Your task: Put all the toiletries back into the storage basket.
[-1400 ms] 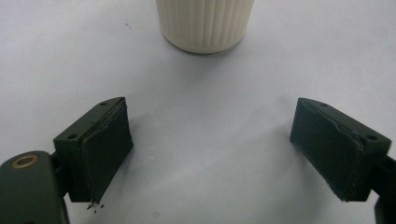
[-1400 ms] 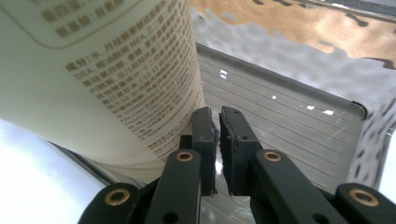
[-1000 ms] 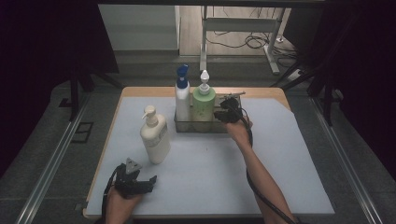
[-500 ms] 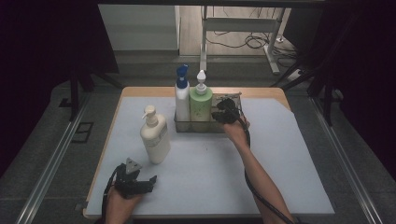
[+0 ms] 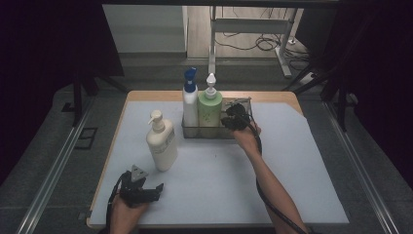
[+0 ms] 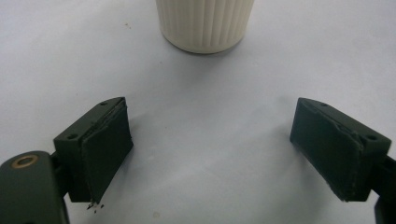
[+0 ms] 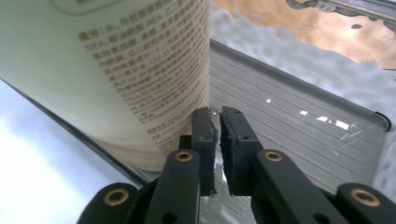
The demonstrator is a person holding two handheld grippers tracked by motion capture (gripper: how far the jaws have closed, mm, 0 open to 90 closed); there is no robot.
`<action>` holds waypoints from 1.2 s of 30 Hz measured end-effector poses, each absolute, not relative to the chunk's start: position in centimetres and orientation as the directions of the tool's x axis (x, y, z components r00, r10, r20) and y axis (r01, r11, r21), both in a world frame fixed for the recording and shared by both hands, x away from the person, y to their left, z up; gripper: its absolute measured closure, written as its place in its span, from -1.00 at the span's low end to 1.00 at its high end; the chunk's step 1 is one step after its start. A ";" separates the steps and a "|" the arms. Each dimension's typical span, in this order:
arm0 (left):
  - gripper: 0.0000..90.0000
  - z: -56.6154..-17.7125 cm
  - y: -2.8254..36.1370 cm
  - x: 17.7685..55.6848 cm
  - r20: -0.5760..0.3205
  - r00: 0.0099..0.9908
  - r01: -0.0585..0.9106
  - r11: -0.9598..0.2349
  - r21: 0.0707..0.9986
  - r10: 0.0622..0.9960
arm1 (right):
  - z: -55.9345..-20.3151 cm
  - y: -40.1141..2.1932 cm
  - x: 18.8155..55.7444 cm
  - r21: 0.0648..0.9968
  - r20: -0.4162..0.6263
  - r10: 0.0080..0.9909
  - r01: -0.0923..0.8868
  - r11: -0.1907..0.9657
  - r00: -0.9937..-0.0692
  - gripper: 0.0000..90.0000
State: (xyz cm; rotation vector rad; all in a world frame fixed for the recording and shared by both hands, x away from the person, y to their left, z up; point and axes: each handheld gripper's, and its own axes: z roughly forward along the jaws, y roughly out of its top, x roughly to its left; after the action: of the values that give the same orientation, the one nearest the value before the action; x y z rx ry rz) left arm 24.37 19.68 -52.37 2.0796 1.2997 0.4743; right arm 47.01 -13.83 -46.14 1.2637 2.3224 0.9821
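Two bottles stand in a clear tray (image 5: 242, 134). The right gripper (image 7: 215, 135), jaws nearly closed and empty after just opening slightly, rests beside the green bottle (image 5: 210, 108). The left gripper (image 6: 210, 154) gapes wide, holding nothing.

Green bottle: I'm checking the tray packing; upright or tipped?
Upright: the green bottle stands in the tray, pump on top.

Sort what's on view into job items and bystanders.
Job in hand:
- green bottle, standing in the tray
- clear tray
- blue-capped bottle, also in the tray
- cream pump bottle, outside it, likely next

Just lying about:
- white mat
- floor cables
- metal stand
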 end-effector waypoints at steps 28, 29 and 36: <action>-0.73 -52.4 19.7 24.4 -0.028 0.447 0.665 -0.311 0.679 0.894 | -43.2 -14.8 42.7 0.737 -0.009 0.751 0.503 0.452 -0.661 -0.12; -0.73 -52.4 19.7 24.4 -0.028 0.448 0.665 -0.312 0.678 0.894 | -43.2 -14.9 42.6 0.736 -0.010 0.746 0.500 0.456 -0.666 -0.19; -0.73 -52.4 19.7 24.4 -0.028 0.448 0.666 -0.312 0.678 0.894 | -42.7 -15.5 41.3 0.733 -0.027 0.720 0.476 0.486 -0.694 -0.43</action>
State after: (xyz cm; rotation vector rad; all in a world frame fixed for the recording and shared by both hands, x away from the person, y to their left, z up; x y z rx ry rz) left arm 24.36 19.67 -52.38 2.0787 1.2997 0.4744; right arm 41.33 -15.52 -42.72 1.0061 2.4055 1.0326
